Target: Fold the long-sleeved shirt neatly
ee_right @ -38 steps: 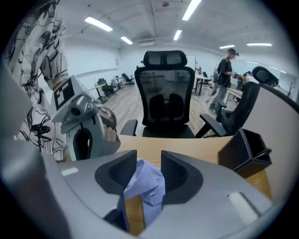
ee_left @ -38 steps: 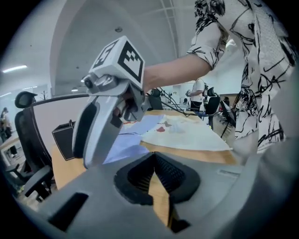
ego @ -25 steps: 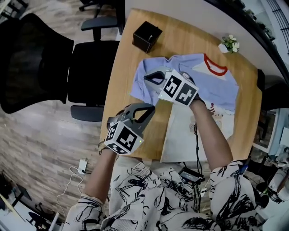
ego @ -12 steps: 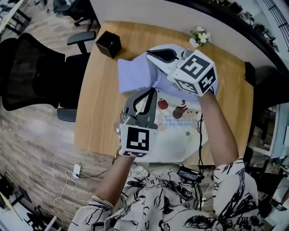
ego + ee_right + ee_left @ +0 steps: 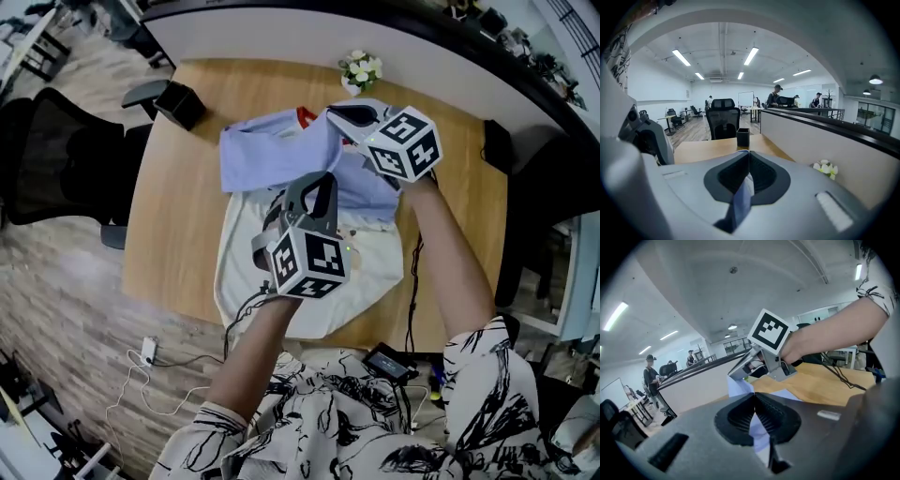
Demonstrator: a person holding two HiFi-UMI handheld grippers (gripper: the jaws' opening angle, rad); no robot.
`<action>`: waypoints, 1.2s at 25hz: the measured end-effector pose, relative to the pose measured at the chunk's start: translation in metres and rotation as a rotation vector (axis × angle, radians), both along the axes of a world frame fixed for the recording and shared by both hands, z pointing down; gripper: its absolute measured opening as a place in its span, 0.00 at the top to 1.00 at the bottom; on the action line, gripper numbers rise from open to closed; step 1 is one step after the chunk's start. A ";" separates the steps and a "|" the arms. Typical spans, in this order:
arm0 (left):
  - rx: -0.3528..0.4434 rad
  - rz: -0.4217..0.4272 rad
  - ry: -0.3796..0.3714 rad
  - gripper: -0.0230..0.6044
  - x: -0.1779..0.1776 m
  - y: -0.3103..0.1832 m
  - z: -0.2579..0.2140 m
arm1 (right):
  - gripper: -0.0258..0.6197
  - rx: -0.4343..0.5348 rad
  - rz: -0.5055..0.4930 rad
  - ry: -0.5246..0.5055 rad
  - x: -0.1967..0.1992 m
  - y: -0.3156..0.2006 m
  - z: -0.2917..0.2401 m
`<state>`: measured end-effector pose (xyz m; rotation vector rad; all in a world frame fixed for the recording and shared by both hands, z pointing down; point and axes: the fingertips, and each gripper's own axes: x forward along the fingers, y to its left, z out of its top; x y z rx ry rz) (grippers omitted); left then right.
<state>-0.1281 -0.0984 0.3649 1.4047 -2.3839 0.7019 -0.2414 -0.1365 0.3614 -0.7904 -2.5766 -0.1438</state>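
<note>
Between shut jaws, shirt point(image 5: 272, 155) now higher

Wood table point(image 5: 178, 206): shirt point(image 5: 267, 150) mid, blk box point(image 5: 178, 103) far-left corner, flower pot point(image 5: 359, 71) far edge.

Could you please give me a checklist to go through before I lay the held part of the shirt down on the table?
1. Is the left gripper shut on the light blue and white long-sleeved shirt? Ok.
2. Is the right gripper shut on the shirt's blue fabric? Ok.
3. Is the black square box on the wooden table apart from the shirt? Ok.
4. Is the small pot of white flowers clear of the right gripper? Cannot tell; it stands close beyond it.
5. Is the blue fabric flat and smooth? Not ok; it is lifted and rumpled.
</note>
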 end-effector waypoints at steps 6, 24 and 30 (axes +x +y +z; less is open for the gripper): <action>-0.125 0.085 -0.032 0.95 0.030 -0.055 0.046 | 0.94 -0.088 0.095 0.049 0.030 -0.066 0.046; -0.376 0.312 -0.030 0.95 0.082 -0.142 0.180 | 0.93 0.131 0.216 0.275 0.101 -0.164 0.220; -0.261 0.230 0.034 0.91 0.072 -0.124 0.186 | 0.93 0.179 0.207 0.302 0.106 -0.167 0.240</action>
